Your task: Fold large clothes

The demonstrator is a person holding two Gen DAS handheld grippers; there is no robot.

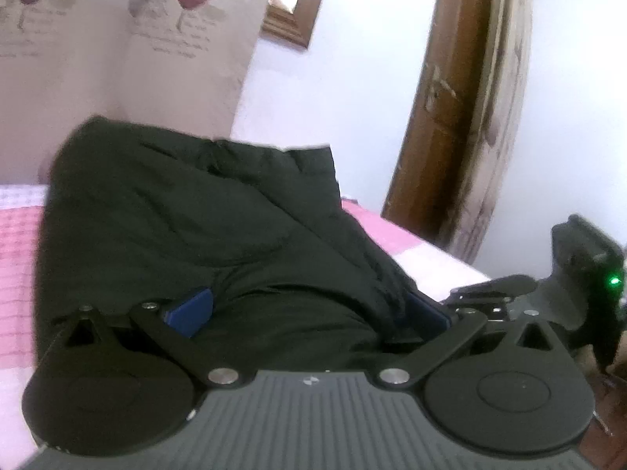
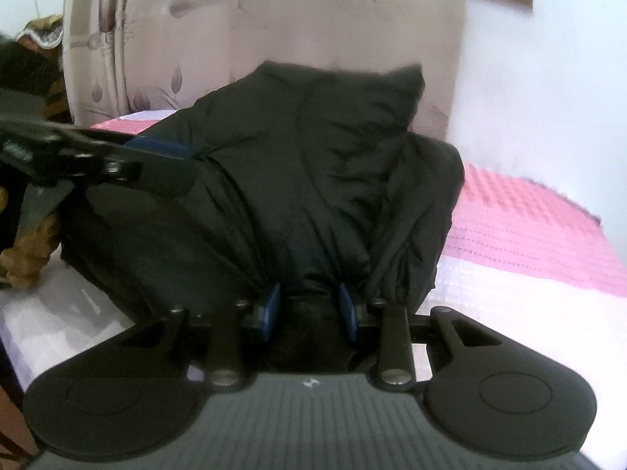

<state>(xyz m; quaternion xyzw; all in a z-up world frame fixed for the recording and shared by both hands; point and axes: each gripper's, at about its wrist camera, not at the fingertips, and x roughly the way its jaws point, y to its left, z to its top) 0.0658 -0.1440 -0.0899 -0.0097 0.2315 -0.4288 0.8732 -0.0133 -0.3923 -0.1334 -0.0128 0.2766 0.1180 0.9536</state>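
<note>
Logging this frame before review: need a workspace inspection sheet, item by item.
Surface: bed with a pink and white checked cover, largely hidden by the garment.
Job's things: one bulky black padded jacket, bunched and partly lifted off the bed.
Clutter: brownish patterned fabric at the far left edge, unidentifiable.
Grippers: left claw wide apart with jacket fabric bulging between its blue pads; right claw narrowed, pinching a fold of the jacket.
Cables: nothing seen.
Surroundings: floral curtain, white wall, wooden door frame, wooden-framed window.
</note>
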